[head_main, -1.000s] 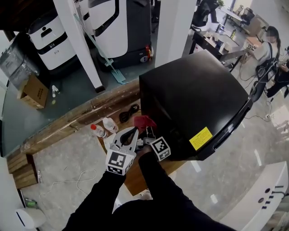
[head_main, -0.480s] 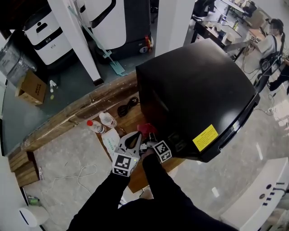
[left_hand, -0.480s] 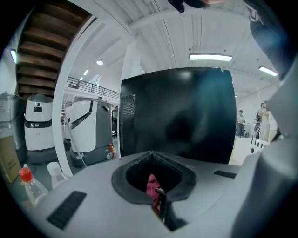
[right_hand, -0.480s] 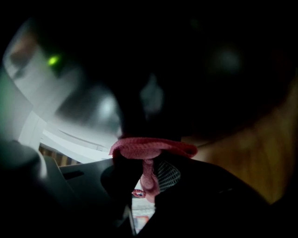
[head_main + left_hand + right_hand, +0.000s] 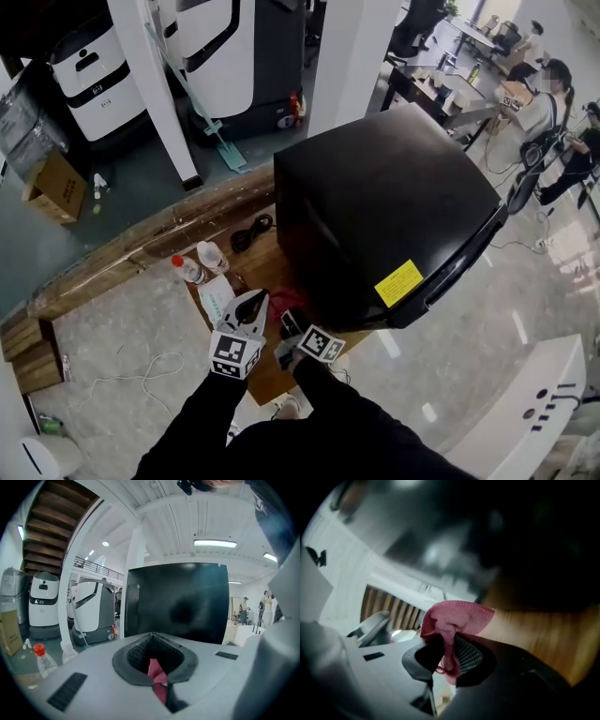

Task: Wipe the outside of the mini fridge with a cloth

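The black mini fridge (image 5: 384,216) stands on a wooden table (image 5: 272,258), with a yellow label (image 5: 397,283) near its front edge. Both grippers sit at its lower near-left corner. My right gripper (image 5: 289,330) is shut on the red cloth (image 5: 279,322). In the right gripper view the cloth (image 5: 457,616) bulges past the shut right gripper (image 5: 447,641), close to the dark fridge wall (image 5: 534,541). My left gripper (image 5: 249,307) is just to its left. In the left gripper view its jaws (image 5: 152,637) meet, a strip of red cloth (image 5: 156,673) is pinched in the seam, and the fridge (image 5: 183,602) fills the view ahead.
Two plastic bottles (image 5: 185,269) (image 5: 211,255), a white packet (image 5: 216,295) and a black cable (image 5: 246,232) lie on the table left of the fridge. White robots (image 5: 89,70), a pillar (image 5: 155,89) and a cardboard box (image 5: 56,183) stand behind. People (image 5: 548,112) are at the far right.
Both grippers and the red cloth have come down and toward me along the fridge's near-left side, from mid-height to its bottom corner. The head view has shifted a little.
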`<state>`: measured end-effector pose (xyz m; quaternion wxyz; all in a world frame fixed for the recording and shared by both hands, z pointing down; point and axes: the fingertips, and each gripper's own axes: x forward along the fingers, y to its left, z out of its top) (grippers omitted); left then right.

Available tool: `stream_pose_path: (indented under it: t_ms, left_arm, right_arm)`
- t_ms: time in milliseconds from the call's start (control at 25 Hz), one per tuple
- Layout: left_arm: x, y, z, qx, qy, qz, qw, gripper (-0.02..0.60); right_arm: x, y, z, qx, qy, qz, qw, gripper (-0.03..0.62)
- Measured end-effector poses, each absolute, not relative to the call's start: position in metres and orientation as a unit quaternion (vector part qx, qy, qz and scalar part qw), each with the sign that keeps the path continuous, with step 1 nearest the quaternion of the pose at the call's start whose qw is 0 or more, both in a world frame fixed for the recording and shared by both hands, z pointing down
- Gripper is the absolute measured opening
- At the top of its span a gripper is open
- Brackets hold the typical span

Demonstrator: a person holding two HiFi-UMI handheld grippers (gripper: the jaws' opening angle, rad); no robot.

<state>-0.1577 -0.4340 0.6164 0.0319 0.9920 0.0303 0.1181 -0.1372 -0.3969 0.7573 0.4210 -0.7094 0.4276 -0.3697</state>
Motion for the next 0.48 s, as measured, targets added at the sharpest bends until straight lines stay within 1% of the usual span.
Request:
stream_pose_path:
  t_ms: [160, 280, 400, 480]
  left_arm:
    - [-0.179, -0.414, 0.6, 0.993, 0.045, 0.105, 0.035, 0.005]
    - [-0.202, -0.393, 0.584, 0.993, 0.06, 0.096, 0.043, 0.005]
    - [-0.224, -0.356, 0.57, 0.992, 0.07, 0.095, 0.053, 0.005]
    - [-0.23, -0.324, 0.56, 0.992, 0.069, 0.093, 0.057, 0.005]
  right_arm:
    - [-0.192, -0.363, 0.719, -0.689, 0.484, -0.379, 0.384, 0.066]
    - [-0.221, -0.33, 0.685, -0.679, 0.524, -0.378, 0.348, 0.066]
    - [-0.237, -0.282, 0.646, -0.673, 0.584, -0.355, 0.282, 0.066]
    - [-0.235, -0.242, 0.622, -0.674, 0.618, -0.328, 0.239, 0.066]
